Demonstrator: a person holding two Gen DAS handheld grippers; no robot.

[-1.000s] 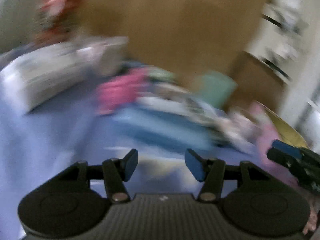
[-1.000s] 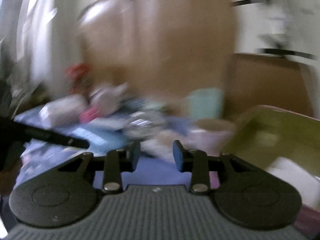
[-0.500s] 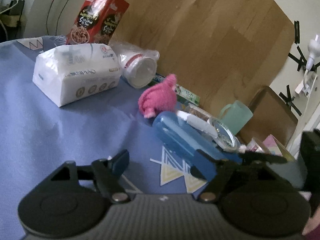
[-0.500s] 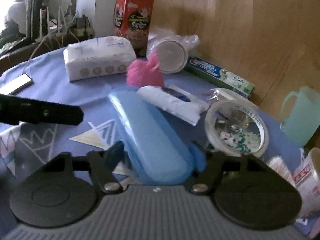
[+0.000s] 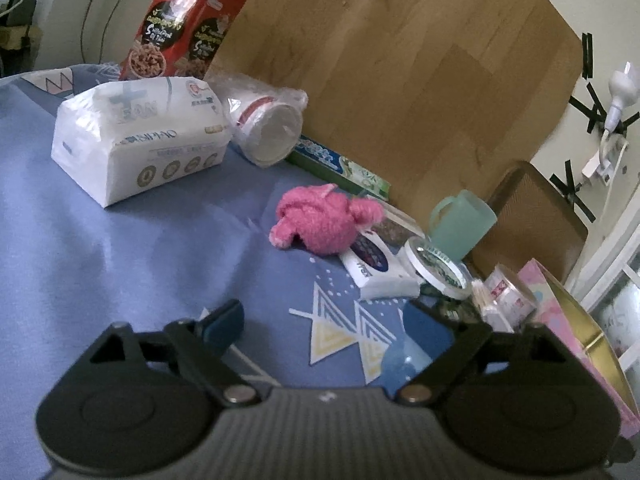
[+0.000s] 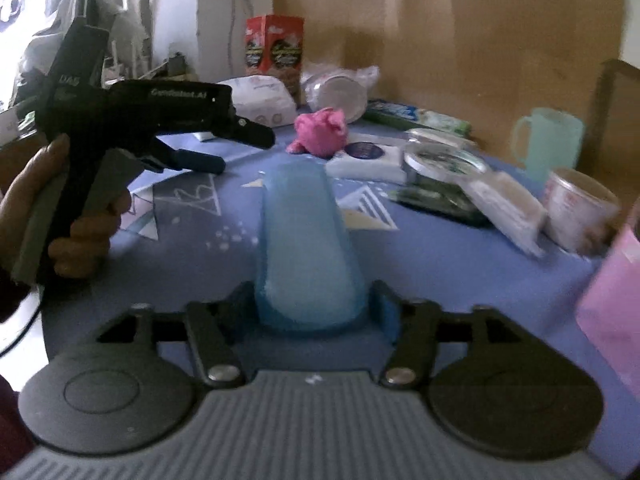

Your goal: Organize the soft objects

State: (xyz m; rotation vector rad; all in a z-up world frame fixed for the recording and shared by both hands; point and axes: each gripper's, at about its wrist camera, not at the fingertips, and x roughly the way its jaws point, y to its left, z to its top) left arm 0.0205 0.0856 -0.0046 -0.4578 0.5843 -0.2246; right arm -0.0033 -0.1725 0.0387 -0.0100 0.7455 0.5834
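While a wooden panel [image 5: 400, 60] closes off the far side, a soft blue cloth [image 5: 120, 240] printed with pale triangles covers the table, wrinkling slightly ahead of the left gripper [image 5: 320, 320]. Its jaws stand wide apart over bare cloth with nothing between them. One fuzzy pink plush toy [image 5: 320, 220], rounded and woolly, lies well ahead of those jaws and slightly to their right, touching a flat white packet [image 5: 372, 268]. Farther ahead and to the left sits one glossy white tissue pack [image 5: 140, 140], brick-shaped and crinkled, with one red snack pouch [image 5: 180, 28] standing upright behind it. Beside the pack, a plastic-wrapped stack of cups [image 5: 268, 128] lies on its side; a long green toothpaste box [image 5: 340, 164] rests against the panel. One translucent mint mug [image 5: 460, 224] stands far ahead to the right.

From the right wrist view, the right gripper [image 6: 312, 304] has its jaws clamped on one smooth, elongated blue case [image 6: 300, 240], which reaches forward between them toward the plush toy.
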